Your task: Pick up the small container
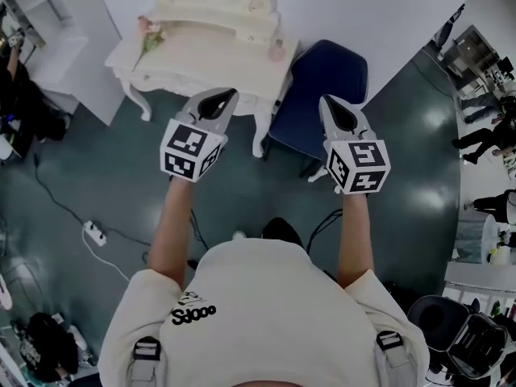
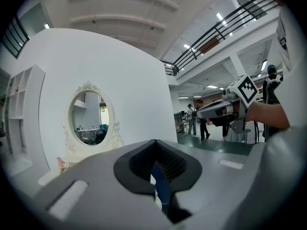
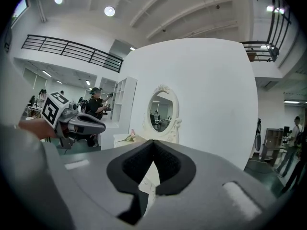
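A white dressing table (image 1: 201,59) stands ahead of me, with an oval mirror (image 2: 88,116) at its back. A small pale container (image 1: 276,52) sits near the table's right edge. My left gripper (image 1: 226,95) hovers over the table's front edge, jaws together and empty. My right gripper (image 1: 326,101) is held level with it over a blue chair (image 1: 326,83), right of the container, also shut on nothing. In the left gripper view the left gripper (image 2: 154,143) has its tips touching. The right gripper view shows the right gripper (image 3: 153,143) shut as well.
A pink flower (image 1: 150,35) lies on the table's left side. On the dark floor lie a power strip (image 1: 95,232) and a cable. White shelving (image 1: 48,31) stands to the left. People (image 2: 196,119) and equipment stand farther off in the hall.
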Demonstrator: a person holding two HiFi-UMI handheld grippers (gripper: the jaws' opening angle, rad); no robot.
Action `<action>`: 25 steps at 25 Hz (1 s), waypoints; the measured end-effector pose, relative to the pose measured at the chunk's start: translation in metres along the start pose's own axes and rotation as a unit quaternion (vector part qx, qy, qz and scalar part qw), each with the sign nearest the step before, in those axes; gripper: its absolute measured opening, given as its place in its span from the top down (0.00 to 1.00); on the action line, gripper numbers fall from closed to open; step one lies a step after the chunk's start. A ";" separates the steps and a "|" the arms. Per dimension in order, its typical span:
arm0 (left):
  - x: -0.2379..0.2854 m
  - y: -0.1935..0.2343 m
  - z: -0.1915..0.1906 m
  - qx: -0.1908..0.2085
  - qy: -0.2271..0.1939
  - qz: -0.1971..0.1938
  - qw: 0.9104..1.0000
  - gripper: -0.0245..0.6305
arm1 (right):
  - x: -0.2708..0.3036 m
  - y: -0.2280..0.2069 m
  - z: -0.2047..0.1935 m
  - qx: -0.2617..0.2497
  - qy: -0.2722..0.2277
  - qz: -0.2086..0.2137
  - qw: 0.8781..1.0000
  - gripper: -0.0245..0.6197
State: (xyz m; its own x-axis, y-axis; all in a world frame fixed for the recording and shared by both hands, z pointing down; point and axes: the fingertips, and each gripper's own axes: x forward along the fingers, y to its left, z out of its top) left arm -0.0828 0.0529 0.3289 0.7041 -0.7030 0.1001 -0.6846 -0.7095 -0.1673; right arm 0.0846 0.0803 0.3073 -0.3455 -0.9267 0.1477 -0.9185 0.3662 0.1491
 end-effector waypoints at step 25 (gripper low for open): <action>0.161 0.111 -0.015 -0.015 0.026 0.017 0.999 0.93 | 0.185 -0.100 -0.004 0.032 0.003 0.044 0.999 0.96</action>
State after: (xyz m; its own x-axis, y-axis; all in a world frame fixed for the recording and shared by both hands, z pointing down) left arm -0.0481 -0.1398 0.3417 0.6704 -0.7273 0.1467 -0.7134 -0.6863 -0.1419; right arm 0.1136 -0.1272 0.3234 -0.4245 -0.8907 0.1626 -0.8951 0.4398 0.0728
